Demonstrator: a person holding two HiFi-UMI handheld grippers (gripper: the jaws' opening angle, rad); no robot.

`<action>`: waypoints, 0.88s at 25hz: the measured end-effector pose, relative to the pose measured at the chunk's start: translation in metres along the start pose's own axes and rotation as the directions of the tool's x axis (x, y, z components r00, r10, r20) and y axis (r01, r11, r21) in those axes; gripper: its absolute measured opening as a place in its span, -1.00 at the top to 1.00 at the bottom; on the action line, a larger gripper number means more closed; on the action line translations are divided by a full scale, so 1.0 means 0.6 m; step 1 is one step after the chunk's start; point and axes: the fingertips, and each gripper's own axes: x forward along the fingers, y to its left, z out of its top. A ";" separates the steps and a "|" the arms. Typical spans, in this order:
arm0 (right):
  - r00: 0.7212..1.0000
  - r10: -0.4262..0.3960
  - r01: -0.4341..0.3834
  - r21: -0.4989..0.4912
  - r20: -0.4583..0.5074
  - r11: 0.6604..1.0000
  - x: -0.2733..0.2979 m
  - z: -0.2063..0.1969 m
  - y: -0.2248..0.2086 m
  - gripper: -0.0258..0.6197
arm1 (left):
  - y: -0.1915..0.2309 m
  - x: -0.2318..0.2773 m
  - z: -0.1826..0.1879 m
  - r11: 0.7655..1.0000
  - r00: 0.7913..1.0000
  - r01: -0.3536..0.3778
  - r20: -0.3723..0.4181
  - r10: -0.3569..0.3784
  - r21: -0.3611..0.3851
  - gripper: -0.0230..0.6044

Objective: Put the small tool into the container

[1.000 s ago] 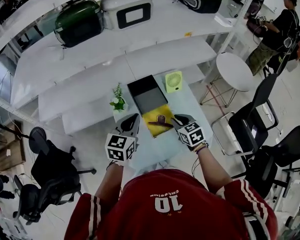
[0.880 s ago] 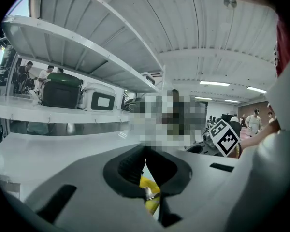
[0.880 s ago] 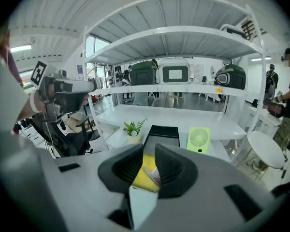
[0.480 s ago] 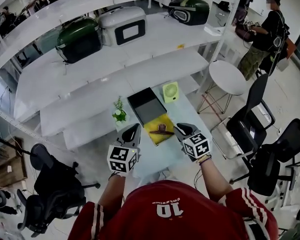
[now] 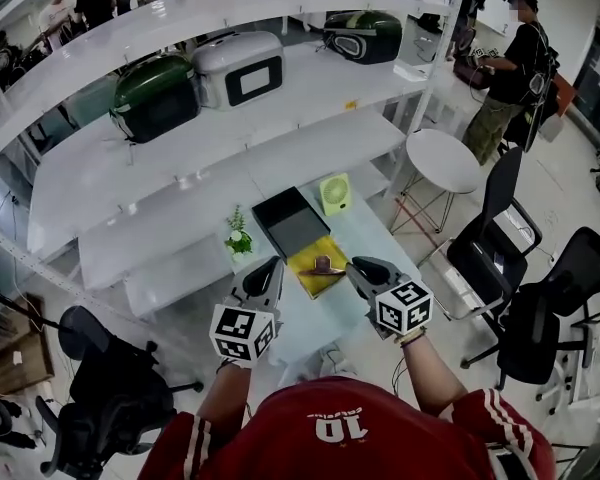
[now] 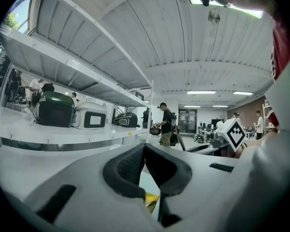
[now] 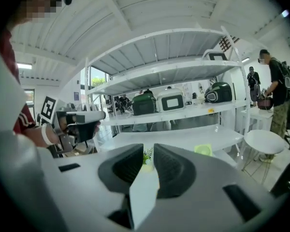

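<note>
Between the left gripper (image 5: pixel 269 269) and the right gripper (image 5: pixel 357 266), just ahead of their tips, the small tool (image 5: pixel 323 265) lay on a yellow pad (image 5: pixel 310 280) on the table; beyond it, farther from both sets of jaws, sat the dark open container (image 5: pixel 292 220), apparently empty, with a green fan (image 5: pixel 335 193) past the right gripper and a small plant (image 5: pixel 239 238) ahead of the left one; the left gripper's jaws met tip to tip with nothing in them, a sliver of the yellow pad showing beneath the pads; the right gripper was narrow, a slim gap between its tips, likewise empty; neither touched the tool; the likely trouble from here was that jaws this close could not straddle the tool, so a descent without widening would probably shove it along or off the pad; a pinch near one end might let it tip on the lift; carried low, it could catch the container's near rim.
</note>
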 end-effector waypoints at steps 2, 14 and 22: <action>0.999 -0.001 0.001 -0.003 0.036 1.000 -0.009 0.021 0.011 0.73 | -0.003 -0.007 0.018 1.000 1.000 0.006 0.020 -0.006 0.013 0.95; 0.954 -0.036 0.062 -0.077 0.297 0.995 -0.069 0.176 0.059 0.78 | 0.013 -0.066 0.120 0.999 0.988 -0.024 0.151 0.030 -0.043 0.95; 0.889 -0.034 0.095 -0.112 0.457 0.989 -0.138 0.277 0.089 0.79 | 0.003 -0.104 0.190 0.997 0.970 -0.063 0.236 0.052 0.039 0.95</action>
